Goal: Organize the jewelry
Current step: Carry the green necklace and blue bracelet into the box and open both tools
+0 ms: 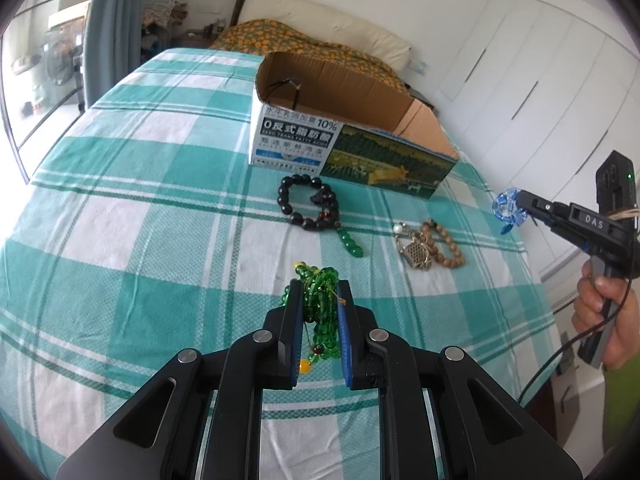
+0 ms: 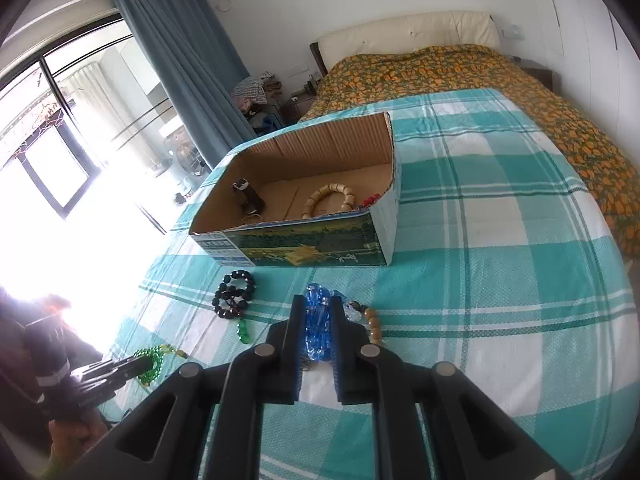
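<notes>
The left tool (image 1: 319, 292) is clamped on the green bead string (image 1: 318, 312), held above the bed (image 1: 140, 220) in front of the cardboard box (image 1: 344, 120). The right tool (image 2: 318, 308) is clamped on the blue crystal bracelet (image 2: 318, 330), also in front of the box. The black bead bracelet (image 1: 308, 202) and wooden bead bracelet (image 1: 444, 242) lie on the bed just in front of the box.

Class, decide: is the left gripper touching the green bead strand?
Touching. The left wrist view shows the left gripper closed on the green bead strand, beads pinched between both fingers.
</notes>
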### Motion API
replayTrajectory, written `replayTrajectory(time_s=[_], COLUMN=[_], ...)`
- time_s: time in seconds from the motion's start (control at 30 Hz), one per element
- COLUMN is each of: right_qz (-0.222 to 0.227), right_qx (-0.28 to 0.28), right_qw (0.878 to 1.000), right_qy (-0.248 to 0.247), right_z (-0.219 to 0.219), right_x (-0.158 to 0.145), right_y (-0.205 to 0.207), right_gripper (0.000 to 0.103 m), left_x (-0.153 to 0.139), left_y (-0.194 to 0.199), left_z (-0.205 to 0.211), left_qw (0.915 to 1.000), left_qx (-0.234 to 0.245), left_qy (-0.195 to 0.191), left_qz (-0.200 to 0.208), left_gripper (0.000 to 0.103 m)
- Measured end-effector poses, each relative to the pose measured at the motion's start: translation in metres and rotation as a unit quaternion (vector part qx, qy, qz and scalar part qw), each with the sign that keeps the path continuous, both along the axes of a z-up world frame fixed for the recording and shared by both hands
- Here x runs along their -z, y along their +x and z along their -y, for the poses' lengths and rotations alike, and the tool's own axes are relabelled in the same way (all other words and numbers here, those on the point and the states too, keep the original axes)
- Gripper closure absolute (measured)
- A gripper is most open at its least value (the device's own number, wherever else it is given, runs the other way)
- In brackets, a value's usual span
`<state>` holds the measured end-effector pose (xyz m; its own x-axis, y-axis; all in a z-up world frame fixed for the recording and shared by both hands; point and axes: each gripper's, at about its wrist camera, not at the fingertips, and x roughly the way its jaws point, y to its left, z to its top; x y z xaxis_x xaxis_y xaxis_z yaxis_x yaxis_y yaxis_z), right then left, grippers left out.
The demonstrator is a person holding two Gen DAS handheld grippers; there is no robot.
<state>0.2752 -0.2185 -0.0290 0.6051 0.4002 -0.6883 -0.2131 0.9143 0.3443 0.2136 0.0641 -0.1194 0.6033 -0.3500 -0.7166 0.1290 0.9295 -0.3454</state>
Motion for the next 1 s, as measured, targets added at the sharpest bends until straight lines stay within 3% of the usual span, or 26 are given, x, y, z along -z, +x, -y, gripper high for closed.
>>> replayTrajectory(time_s=[0.3, 0.57, 0.8, 1.0], right_qz=[0.028, 0.03, 0.041, 0.045], right_qx=[-0.022, -0.019, -0.016, -0.017], right_qw=[0.999, 0.999, 0.999, 0.999], right_qy=[-0.001, 0.007, 0.001, 0.002], right_z=[-0.003, 0.002, -0.004, -0.015], right_x=[-0.029, -0.044, -0.054, -0.058], right_y=[-0.024, -0.019, 0.009, 0.058], right_gripper=[0.092, 0.092, 0.092, 0.092], left_x=[-0.042, -0.066, -0.085, -0.099], left_y=[0.006, 0.027, 0.062, 0.12], left_z=[-0.019, -0.019, -0.006, 0.012], left_qw=[0.9995, 0.9981, 0.9972, 0.997], left_qx=[-0.004, 0.008, 0.02, 0.03], left_qy=[0.015, 0.037, 0.027, 0.012], left_qz=[0.027, 0.048, 0.067, 0.071], left_gripper=[0.089, 0.089, 0.089, 0.089])
